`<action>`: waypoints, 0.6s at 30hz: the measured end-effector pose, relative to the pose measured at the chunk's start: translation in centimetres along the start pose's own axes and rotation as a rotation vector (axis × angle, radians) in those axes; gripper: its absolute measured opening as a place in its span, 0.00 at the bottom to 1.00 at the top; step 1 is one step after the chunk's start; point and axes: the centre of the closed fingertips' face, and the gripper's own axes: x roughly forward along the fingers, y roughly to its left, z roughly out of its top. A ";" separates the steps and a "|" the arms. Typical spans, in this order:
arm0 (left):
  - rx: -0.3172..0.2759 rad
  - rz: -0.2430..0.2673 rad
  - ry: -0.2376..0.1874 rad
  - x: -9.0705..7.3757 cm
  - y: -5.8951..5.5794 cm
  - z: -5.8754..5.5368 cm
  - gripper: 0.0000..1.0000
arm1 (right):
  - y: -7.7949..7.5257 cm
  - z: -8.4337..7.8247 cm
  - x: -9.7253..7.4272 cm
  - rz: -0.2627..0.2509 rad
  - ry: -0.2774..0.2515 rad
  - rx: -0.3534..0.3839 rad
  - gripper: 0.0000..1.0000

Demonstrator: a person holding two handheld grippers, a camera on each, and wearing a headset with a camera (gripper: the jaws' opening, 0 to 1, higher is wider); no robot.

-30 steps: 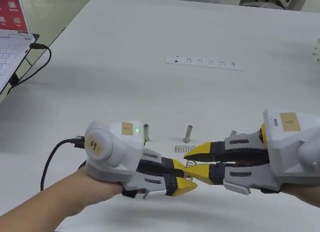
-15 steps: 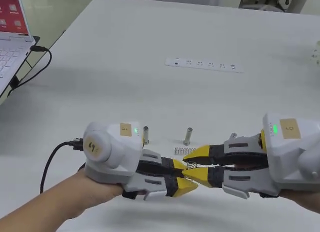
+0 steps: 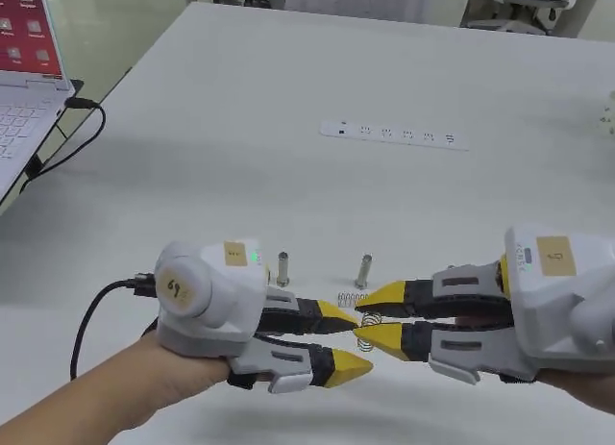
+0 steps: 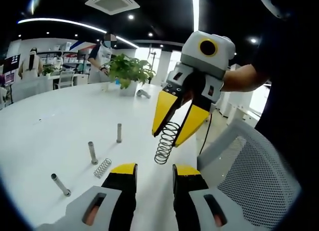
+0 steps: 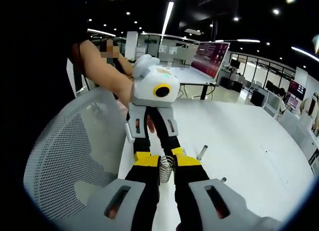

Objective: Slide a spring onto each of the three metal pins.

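My right gripper is shut on a small steel spring, which sticks out from between its yellow tips; the same spring stands between the jaws in the right gripper view. My left gripper faces it tip to tip with its jaws open and empty. In the left gripper view the right gripper holds the spring just above the table. Three metal pins stand bare on the white table. A second spring lies beside them, just behind the jaw tips.
A white power strip lies further back on the table. A laptop and a black cable sit at the left edge. A mesh chair stands by the near edge. People stand far off in the room.
My left gripper's jaws have spread apart and drawn slightly back from the spring. The right gripper's jaws have closed in on the spring. The head camera has tilted a little.
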 end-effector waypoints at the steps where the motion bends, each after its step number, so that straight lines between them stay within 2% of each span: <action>1: 0.001 0.005 0.001 -0.2 0.1 -0.1 0.23 | 0.0 0.0 0.0 -0.001 -0.001 0.002 0.07; 8: -0.011 0.066 0.010 -1.2 1.3 -0.6 0.35 | -0.3 0.0 -0.2 -0.023 -0.003 0.001 0.07; 18: -0.026 0.122 0.001 -2.6 2.5 -1.0 0.43 | -0.8 -0.5 -0.5 -0.044 0.003 -0.002 0.08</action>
